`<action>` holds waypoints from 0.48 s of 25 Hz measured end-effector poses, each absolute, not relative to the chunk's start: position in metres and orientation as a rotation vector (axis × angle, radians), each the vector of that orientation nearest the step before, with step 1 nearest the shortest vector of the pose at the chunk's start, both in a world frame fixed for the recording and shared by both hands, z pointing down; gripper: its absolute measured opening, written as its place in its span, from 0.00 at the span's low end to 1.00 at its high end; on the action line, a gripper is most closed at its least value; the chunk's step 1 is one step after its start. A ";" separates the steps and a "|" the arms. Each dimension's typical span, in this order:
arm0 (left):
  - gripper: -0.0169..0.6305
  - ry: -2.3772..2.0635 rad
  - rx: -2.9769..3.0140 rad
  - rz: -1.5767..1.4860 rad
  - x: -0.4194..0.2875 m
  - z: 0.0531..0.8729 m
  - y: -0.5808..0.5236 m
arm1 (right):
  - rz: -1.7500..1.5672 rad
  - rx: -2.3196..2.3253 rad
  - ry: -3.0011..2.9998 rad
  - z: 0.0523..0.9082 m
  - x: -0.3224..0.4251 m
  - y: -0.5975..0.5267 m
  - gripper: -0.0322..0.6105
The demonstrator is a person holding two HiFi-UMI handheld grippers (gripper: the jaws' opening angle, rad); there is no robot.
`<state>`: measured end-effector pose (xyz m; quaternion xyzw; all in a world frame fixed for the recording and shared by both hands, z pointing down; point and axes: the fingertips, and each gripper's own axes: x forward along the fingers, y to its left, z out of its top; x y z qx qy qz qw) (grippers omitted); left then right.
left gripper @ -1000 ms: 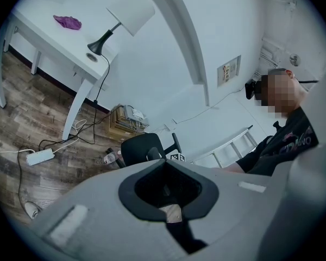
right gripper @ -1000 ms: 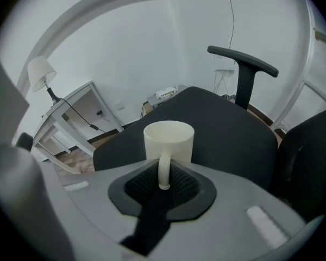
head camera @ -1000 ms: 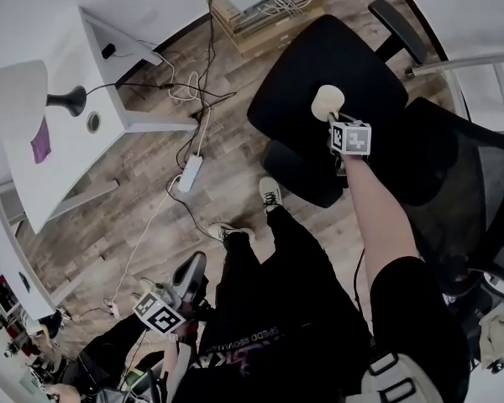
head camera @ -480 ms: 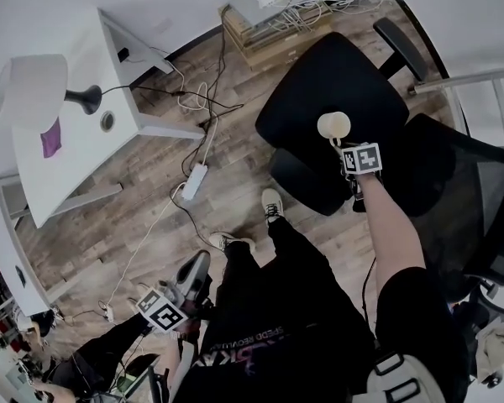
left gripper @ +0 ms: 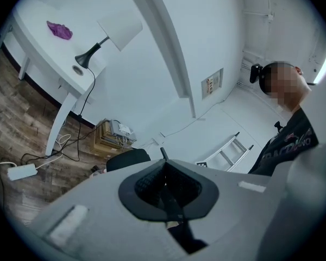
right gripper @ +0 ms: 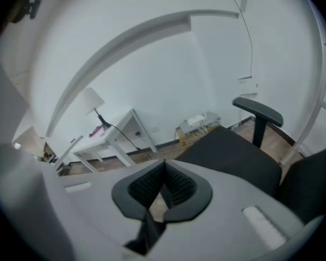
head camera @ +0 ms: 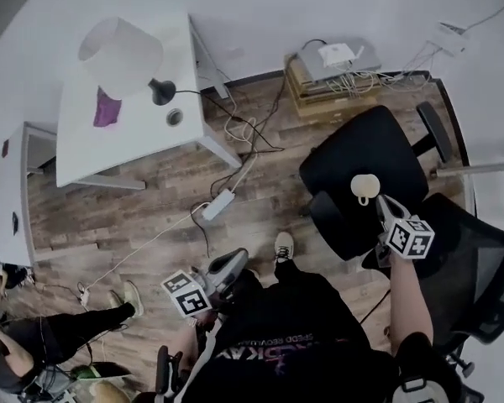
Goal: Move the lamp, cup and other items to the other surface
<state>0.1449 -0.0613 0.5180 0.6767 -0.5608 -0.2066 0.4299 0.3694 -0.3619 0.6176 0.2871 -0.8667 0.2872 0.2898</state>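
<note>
A cream cup (head camera: 365,186) stands on the seat of a black office chair (head camera: 353,154). My right gripper (head camera: 380,202) hovers just behind the cup, shut and empty; in its own view the jaws (right gripper: 164,165) meet with nothing between them. The white-shaded lamp (head camera: 122,50) with a black base stands on the white table (head camera: 134,145), beside a purple item (head camera: 107,109). My left gripper (head camera: 233,261) hangs low by my legs, shut and empty, far from the table. Its own view shows the lamp (left gripper: 118,29), the purple item (left gripper: 60,30) and the table (left gripper: 38,48) off to the left.
A power strip (head camera: 220,204) and loose cables lie on the wood floor between table and chair. A box with a router (head camera: 332,64) stands by the wall. A second, mesh-backed chair (head camera: 479,267) is at right. A person's legs (head camera: 76,326) stretch out at lower left.
My right gripper has let go of the cup and drawn back a little; the cup now stands alone on the chair seat. The head view has swung, bringing the table nearer the middle.
</note>
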 end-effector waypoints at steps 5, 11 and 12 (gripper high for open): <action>0.02 -1.428 1.720 -0.580 0.121 0.497 -0.062 | 0.670 0.207 -2.646 0.492 0.228 -0.252 0.05; 0.02 -1.475 1.746 -0.665 0.108 0.482 -0.054 | 0.334 -0.598 -2.599 0.464 0.144 -0.061 0.05; 0.02 -1.479 1.752 -0.674 0.107 0.480 -0.052 | 0.295 -0.680 -2.559 0.466 0.141 -0.048 0.05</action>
